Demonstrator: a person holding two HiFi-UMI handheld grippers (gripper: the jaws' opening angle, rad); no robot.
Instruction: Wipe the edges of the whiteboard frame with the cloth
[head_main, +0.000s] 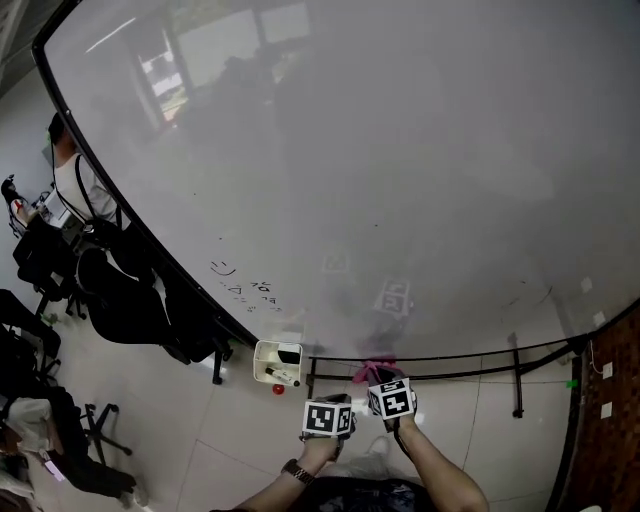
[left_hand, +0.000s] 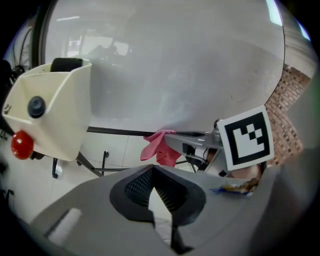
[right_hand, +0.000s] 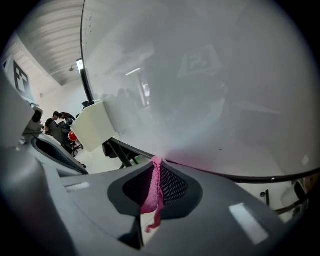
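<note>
**Cloth at the bottom rail, wipe about to run**

At the left, a cream plastic pen holder (head_main: 268, 360) hangs at the lower left corner of the big grey-white whiteboard (head_main: 400, 150), with a small round red magnet (head_main: 278, 389) just below it. Next to it the left gripper (left_hand: 153, 172) idles: its dark ribbed pads are pressed tip to tip with nothing between them. The person's left hand (head_main: 318, 450) carries it low and close to the body, with the forearm coming up from the bottom of the head view, well short of the board.

Just to the right is the pink woven cloth (right_hand: 152, 190). It is pinched in the right gripper (right_hand: 154, 165), whose jaws are clamped on a thin fold. A loose end hangs down behind the pads and a bunched end sticks out in front. That front end appears to meet the thin black frame (head_main: 450, 353) along the board's bottom edge, near the rail's left end, just beside the holder.

The right forearm (head_main: 440, 470) reaches further forward than the left, aiming the gripper up and into the rail.

My reading is that the wiping of the lower edge is in hand. Most of that rail stretches off to the right. The next move likely calls for a steady sideways drag along it, keeping the cloth pressed on the narrow strip so it does not slide onto the board face.
</note>
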